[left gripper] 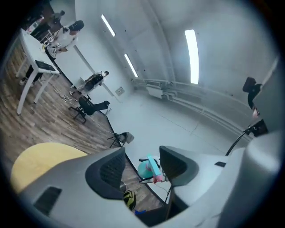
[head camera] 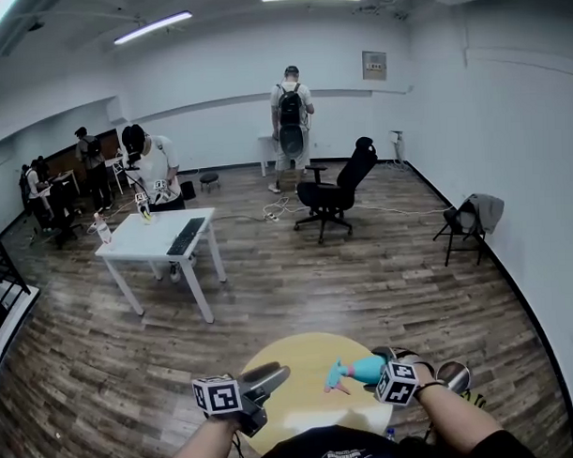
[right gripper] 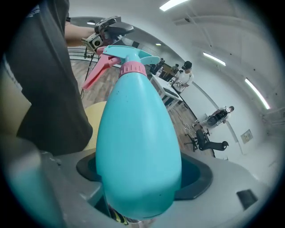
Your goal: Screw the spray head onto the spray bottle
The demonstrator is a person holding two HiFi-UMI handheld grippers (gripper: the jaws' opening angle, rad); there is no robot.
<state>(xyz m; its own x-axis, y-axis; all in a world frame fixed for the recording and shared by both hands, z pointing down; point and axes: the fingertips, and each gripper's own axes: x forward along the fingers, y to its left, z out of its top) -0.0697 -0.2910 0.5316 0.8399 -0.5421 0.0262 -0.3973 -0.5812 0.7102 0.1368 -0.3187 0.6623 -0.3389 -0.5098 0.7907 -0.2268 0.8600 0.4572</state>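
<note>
Teal item, head view: a teal egg-shaped plastic spray bottle is gripped in the right claw. Its nozzle end points toward the left claw, which is near it but apart.
Surface, head view: a yellow round table lies below both claws.
Pose, head view: both forearms reach in from the bottom edge. The left claw is held about level and the right claw is tipped downward.
Left claw, left gripper view: the jaws stand fairly wide with nothing between the pads. The spray bottle shows through the gap, beyond the tips and untouched.
Right claw, right gripper view: the jaws are spread broad and clamped on the bottle's fat body, one pad on each side.
Spray head, right gripper view: the teal plastic spray head with its pink trigger sits at the end farthest from the jaws. The pink collar is down on the neck.
Done: the head looks seated and straight on the bottle.
Left: I cannot tell how tight the thread is. The collar may need a final twist from the left claw.
</note>
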